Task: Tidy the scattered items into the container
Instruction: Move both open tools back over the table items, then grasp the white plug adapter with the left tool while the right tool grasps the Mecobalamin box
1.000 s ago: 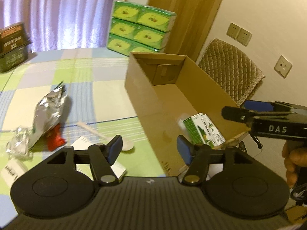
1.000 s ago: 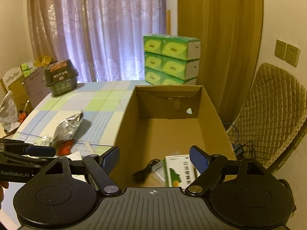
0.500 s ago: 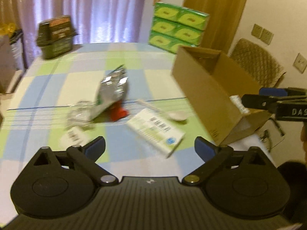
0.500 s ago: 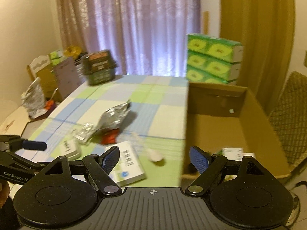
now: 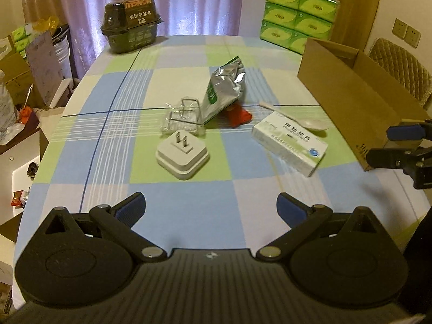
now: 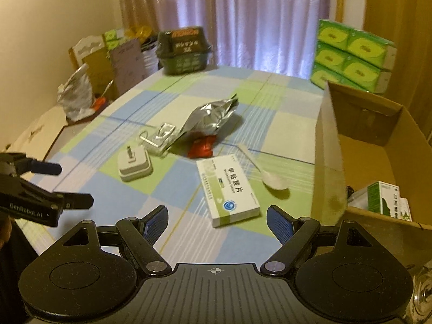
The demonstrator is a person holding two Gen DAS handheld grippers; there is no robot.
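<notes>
Checked tablecloth (image 5: 189,62) in blue, green and white fills both wrist views, backed by purple curtains. Compared with a second ago, both cameras have swung away from the cardboard box (image 5: 348,86) and now face the scattered items, which suggests a deposit is finished and a fresh pick is being lined up.

Foreground: the left gripper (image 5: 210,208) has its jaws spread wide and holds nothing; the right gripper (image 6: 217,222) is likewise wide open and empty.

Lower centre of the right view: a white medicine carton (image 6: 228,189) lies flat just beyond the right fingers, and looks the likeliest next target. Beside it, toward the box, rests a white plastic spoon (image 6: 266,171).

Centre of the left view: a white plug adapter (image 5: 182,155) sits prongs up. Just behind it is a clear plastic packet (image 5: 182,118), touching a silver foil pouch (image 5: 225,90) that partly covers a red sachet (image 5: 239,114).

Right edge: the box stands open, with a green-and-white carton (image 6: 383,198) already inside.

Far end: a dark instant-noodle tub (image 5: 132,23) at upper left and stacked green tissue packs (image 5: 297,16) at upper right. Six items appear left to clear.
</notes>
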